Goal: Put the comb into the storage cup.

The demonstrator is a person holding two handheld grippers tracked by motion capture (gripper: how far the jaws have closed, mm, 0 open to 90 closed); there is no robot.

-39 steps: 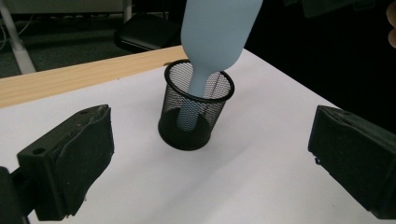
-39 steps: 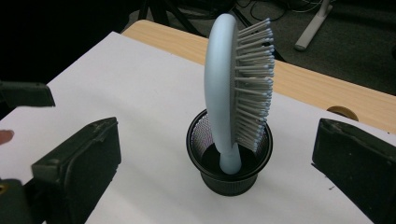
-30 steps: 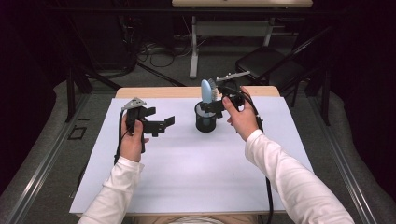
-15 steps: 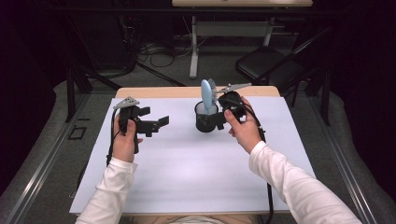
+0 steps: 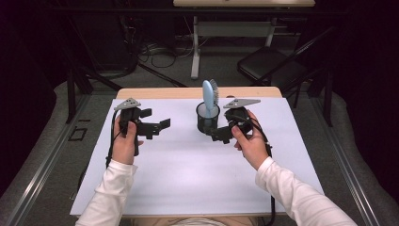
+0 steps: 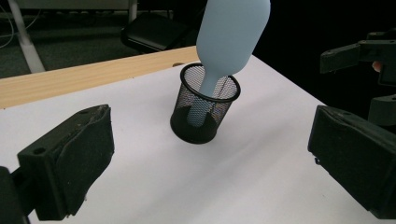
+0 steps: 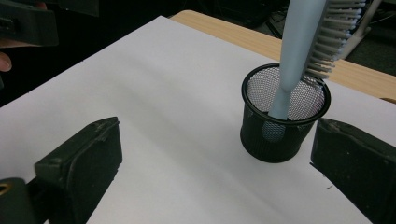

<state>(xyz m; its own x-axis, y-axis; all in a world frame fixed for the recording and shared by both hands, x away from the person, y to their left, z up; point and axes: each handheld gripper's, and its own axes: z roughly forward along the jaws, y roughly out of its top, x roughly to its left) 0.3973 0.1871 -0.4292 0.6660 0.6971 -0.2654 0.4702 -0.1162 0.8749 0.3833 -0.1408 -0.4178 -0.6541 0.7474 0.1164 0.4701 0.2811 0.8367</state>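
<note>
A black mesh cup (image 5: 207, 121) stands upright at the back middle of the white sheet (image 5: 188, 174). A light blue brush (image 5: 209, 93) stands in it, handle down and bristles up. My left gripper (image 5: 155, 120) is open to the left of the cup, a short gap away, and points at it. My right gripper (image 5: 218, 131) is open, low at the cup's front right, very close to it. In the left gripper view the cup (image 6: 204, 109) and brush (image 6: 231, 32) lie ahead of the wide jaws. In the right gripper view the cup (image 7: 280, 130) sits near the right-hand jaw.
The white sheet covers a wooden table whose bare edge (image 5: 188, 92) shows behind the cup. Beyond the table stand a dark chair (image 5: 268, 66), a white table leg (image 5: 194, 47) and floor cables. Metal rails run along both sides.
My right gripper has come down and toward the person, from beside the brush head to low at the cup's front right. The left gripper has barely shifted.
</note>
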